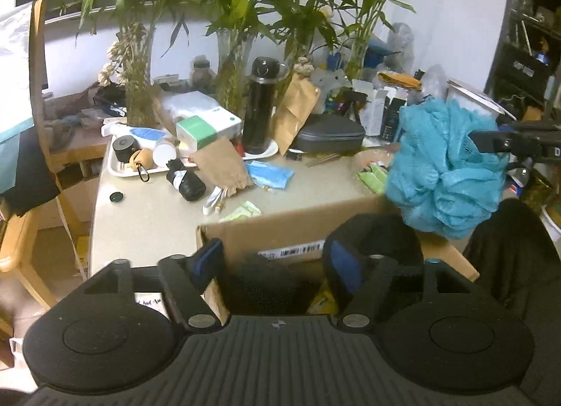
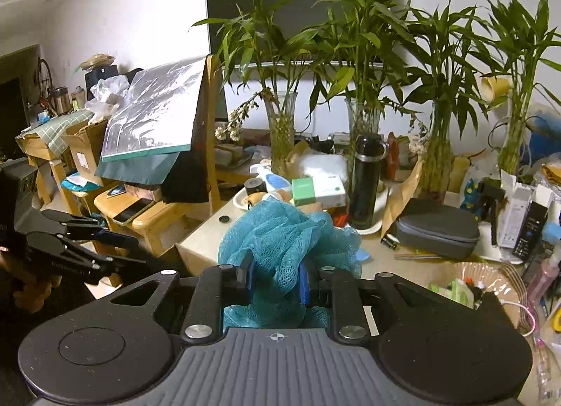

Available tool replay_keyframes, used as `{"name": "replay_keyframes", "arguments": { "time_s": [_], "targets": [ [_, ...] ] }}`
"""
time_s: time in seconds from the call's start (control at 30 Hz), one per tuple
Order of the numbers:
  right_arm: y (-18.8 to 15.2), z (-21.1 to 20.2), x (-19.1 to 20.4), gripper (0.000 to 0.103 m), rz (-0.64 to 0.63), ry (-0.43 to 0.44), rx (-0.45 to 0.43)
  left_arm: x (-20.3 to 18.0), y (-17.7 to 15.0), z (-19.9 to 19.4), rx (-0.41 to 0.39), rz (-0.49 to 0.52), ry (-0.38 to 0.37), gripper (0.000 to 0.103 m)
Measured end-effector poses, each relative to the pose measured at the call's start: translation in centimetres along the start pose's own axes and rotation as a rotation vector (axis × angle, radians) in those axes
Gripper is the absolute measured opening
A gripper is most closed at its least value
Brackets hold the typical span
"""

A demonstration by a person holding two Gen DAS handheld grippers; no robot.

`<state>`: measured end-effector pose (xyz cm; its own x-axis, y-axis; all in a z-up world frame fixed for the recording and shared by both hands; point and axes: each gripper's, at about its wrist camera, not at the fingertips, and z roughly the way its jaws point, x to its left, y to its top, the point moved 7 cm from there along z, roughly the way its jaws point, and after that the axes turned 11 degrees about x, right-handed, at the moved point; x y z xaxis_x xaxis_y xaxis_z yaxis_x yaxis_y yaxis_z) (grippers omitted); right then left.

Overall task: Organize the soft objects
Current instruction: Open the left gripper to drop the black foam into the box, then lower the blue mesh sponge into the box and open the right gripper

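- One soft item noted: a teal mesh bath sponge [image 2: 280, 241], ruffled and netted, clenched between the blue-padded fingers [image 2: 249, 274] of the right gripper [image 2: 277, 281], raised above the bench [image 1: 147, 230] edge.
- Left gripper [image 1: 277, 260]: fingers released, nothing between the pads, poised over an open cardboard box [image 1: 298, 227].
- Box: corrugated brown, barcode label on the inner flap; contents dark, not identifiable.
- Bench: pale, smooth top, crowded; a black cylindrical flask [image 1: 261, 104], a grey zip case [image 1: 329, 137], brown paper bags [image 1: 224, 165], a white tray [image 1: 115, 165].
- Room: glass vases of bamboo [image 2: 363, 65] against a white wall; wooden chair [image 2: 210, 132] beside the bench.
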<state>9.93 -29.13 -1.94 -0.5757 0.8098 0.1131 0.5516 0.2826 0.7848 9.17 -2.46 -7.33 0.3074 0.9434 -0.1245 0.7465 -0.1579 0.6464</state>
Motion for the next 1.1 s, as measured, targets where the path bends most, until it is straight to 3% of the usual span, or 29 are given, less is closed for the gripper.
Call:
{"name": "replay_keyframes", "arguments": {
  "time_s": [0.37, 0.5, 0.73, 1.1],
  "targets": [
    [-1.3, -0.3, 1.7, 0.026, -0.013, 0.016, 0.032, -0.3, -3.3, -3.0, -0.007, 0.022, 0.026, 0.072],
    [-1.5, 0.2, 2.3, 0.026, -0.017, 0.022, 0.048, -0.1, -3.9, -3.3, -0.013, 0.035, 0.134, 0.072],
    [-2.2, 1.8, 3.6, 0.026, -0.046, 0.026, 0.095, 0.5, -4.0, -3.8, -0.019, 0.003, 0.103, 0.072],
    [-5.9, 8.1, 4.6, 0.027, -0.093, -0.042, 0.269, 0.1, -3.7, -3.7, -0.039, 0.002, 0.093, 0.072]
  ]
}}
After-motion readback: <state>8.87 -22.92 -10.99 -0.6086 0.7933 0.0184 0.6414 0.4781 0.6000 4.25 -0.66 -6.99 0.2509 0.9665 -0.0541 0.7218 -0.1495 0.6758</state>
